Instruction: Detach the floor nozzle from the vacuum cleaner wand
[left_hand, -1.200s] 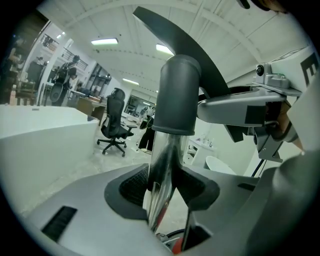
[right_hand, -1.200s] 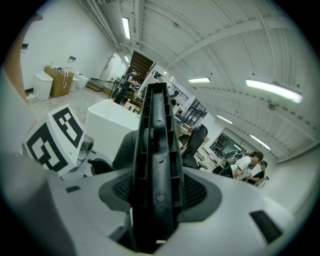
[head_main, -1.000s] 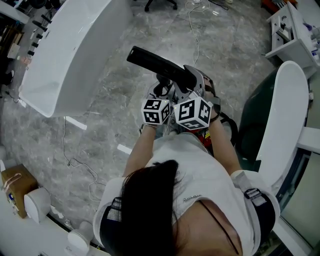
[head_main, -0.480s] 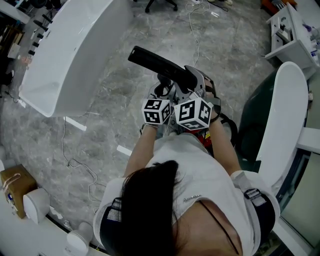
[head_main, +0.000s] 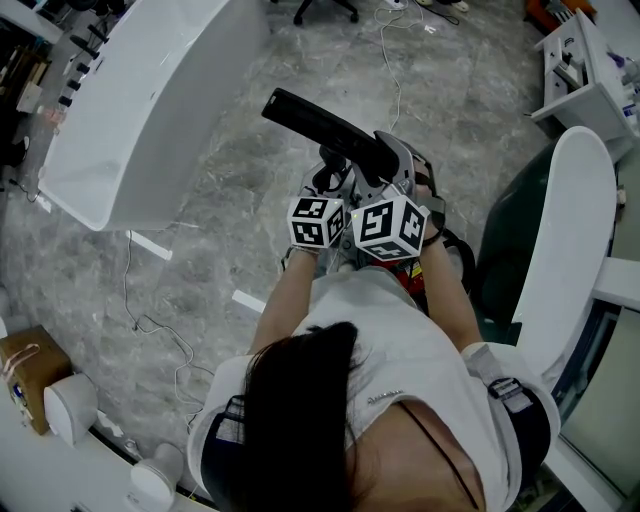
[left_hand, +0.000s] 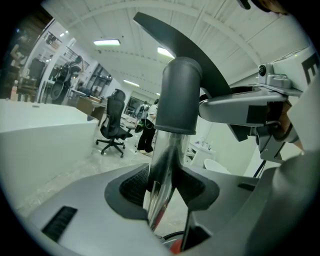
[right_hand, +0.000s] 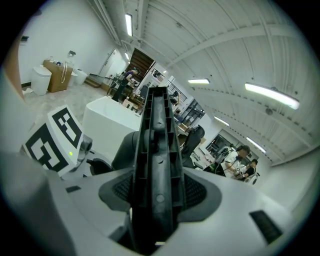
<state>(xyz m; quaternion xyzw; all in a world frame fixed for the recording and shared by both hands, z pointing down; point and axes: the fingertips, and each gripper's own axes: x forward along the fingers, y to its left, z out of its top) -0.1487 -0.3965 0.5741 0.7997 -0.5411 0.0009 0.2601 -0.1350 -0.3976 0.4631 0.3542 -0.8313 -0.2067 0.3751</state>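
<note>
In the head view the black floor nozzle (head_main: 318, 122) sticks out up and to the left from both grippers, held in front of the person's chest. My left gripper (head_main: 327, 183) is shut on the shiny metal wand (left_hand: 162, 165), just below its dark grey collar (left_hand: 179, 95). The wand tube fills the gap between the left pads. My right gripper (head_main: 385, 165) is shut on the nozzle's ribbed black underside (right_hand: 156, 150), which runs straight up between its pads. The two marker cubes sit side by side, almost touching. A red part of the vacuum body (head_main: 410, 276) shows under the right hand.
A large white tub (head_main: 140, 110) stands at the left on the grey marbled floor. A white curved seat (head_main: 565, 240) is close at the right. Loose cables (head_main: 150, 325) and a cardboard box (head_main: 25, 372) lie at the lower left. An office chair (left_hand: 112, 122) stands farther off.
</note>
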